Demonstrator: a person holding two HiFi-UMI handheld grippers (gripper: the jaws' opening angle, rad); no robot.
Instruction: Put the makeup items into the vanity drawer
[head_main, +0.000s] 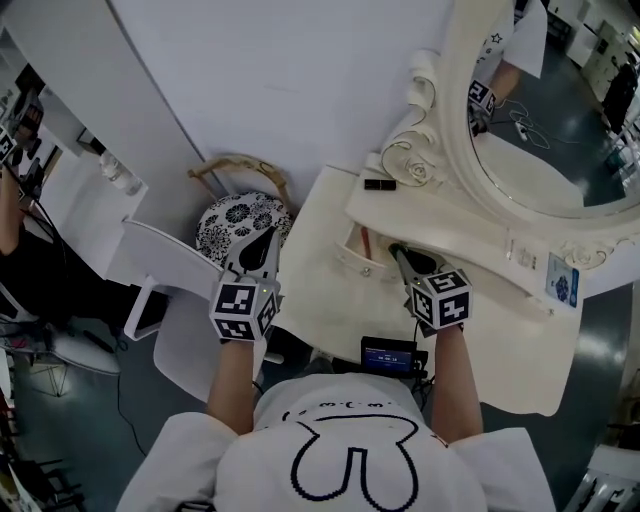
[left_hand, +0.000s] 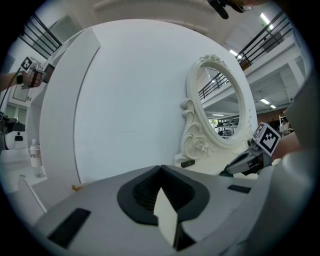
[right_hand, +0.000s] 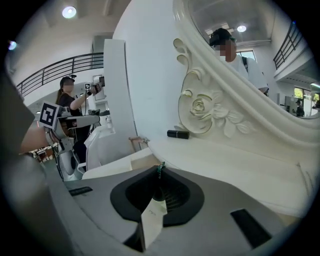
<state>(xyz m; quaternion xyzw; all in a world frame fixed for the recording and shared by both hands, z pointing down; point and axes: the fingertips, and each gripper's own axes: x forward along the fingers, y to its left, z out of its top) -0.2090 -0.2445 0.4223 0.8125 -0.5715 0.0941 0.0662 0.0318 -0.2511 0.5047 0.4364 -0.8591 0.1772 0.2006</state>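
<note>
Right by the open drawer (head_main: 352, 264) of the vanity (head_main: 320, 305), a thin green-tipped item (right_hand: 160, 168) is pinched in the right gripper (head_main: 398, 252), jaws clamped tight on it. Something reddish (head_main: 366, 242) is seen lying in the drawer. A black tube (head_main: 379, 184) is parked up top by the mirror (head_main: 430, 130). The left gripper (head_main: 266, 240) is held off to the side, jaws closed on nothing.

1. Left tongs (head_main: 262, 243) hang closed over a patterned stool (head_main: 235, 222)
2. Right tongs (head_main: 400, 255), a green-tipped item (head_main: 396, 247) at their tips, hover beside the open drawer (head_main: 352, 264)
3. A black tube (head_main: 379, 184) lies on the worktop (head_main: 320, 292) near the mirror (head_main: 540, 140) base
</note>
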